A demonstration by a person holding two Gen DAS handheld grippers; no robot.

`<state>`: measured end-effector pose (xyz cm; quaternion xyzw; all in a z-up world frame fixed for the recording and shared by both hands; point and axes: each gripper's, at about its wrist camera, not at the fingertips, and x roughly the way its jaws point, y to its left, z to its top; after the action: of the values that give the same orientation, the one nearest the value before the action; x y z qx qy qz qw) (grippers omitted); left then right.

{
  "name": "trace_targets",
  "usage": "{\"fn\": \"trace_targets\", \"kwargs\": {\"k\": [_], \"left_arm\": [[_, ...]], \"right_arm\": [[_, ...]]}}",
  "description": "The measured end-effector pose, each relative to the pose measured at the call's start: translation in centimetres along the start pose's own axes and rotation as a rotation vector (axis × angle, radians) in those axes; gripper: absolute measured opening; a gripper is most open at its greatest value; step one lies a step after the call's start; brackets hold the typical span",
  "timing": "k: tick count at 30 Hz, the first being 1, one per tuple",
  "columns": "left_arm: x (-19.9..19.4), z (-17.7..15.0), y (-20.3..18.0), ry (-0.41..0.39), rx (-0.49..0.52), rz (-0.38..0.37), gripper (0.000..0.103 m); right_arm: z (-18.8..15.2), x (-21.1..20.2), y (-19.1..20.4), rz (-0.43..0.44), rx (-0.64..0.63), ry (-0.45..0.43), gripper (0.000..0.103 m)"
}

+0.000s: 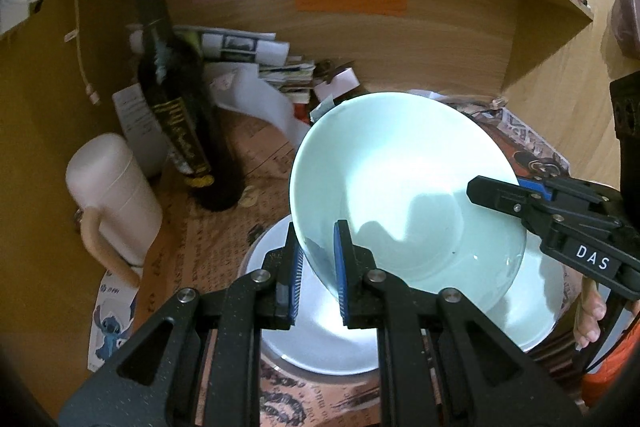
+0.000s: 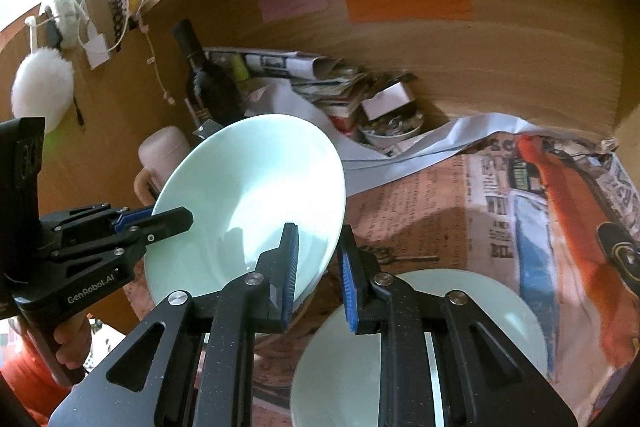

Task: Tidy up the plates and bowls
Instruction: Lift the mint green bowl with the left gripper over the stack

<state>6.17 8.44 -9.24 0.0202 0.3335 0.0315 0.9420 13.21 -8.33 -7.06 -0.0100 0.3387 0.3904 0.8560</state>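
Observation:
A pale green bowl [image 1: 404,187] [image 2: 248,195] hangs tilted in the air, held by its rim from two sides. My left gripper [image 1: 318,267] is shut on the near rim, one blue pad inside the bowl and one outside. From the right, my right gripper [image 1: 500,193] clamps the opposite rim. In the right wrist view my right gripper [image 2: 318,267] grips the bowl's edge, and my left gripper [image 2: 176,221] holds the far side. A pale plate [image 1: 312,339] [image 2: 480,307] lies on the newspaper-covered surface just below the bowl.
A dark wine bottle [image 1: 176,107] and a white lidded flask [image 1: 116,195] stand at the left against the wooden wall. A pile of papers [image 1: 256,55] and small clutter fills the back corner. Newspaper [image 2: 500,195] covers the shelf floor. A person's hand [image 2: 72,343] holds the left gripper's handle.

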Motion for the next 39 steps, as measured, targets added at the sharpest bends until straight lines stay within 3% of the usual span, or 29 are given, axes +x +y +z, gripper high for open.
{"fn": "trace_targets", "kwargs": {"k": [20,32,39], "left_arm": [[0.7,-2.7,4.1,0.057,-0.068,0.036,0.014],[2.5,-4.1,5.1,0.119,-0.096,0.023,0.014],[2.6,-4.2,4.8,0.109,-0.071,0.044,0.015]], "right_arm": [[-1.4,4.3,2.1,0.052,-0.021,0.103,0.019],[-1.7,5.4,2.5,0.035,-0.045,0.134,0.019],[-1.8,5.7,2.6,0.024,-0.076,0.139,0.019]]}}
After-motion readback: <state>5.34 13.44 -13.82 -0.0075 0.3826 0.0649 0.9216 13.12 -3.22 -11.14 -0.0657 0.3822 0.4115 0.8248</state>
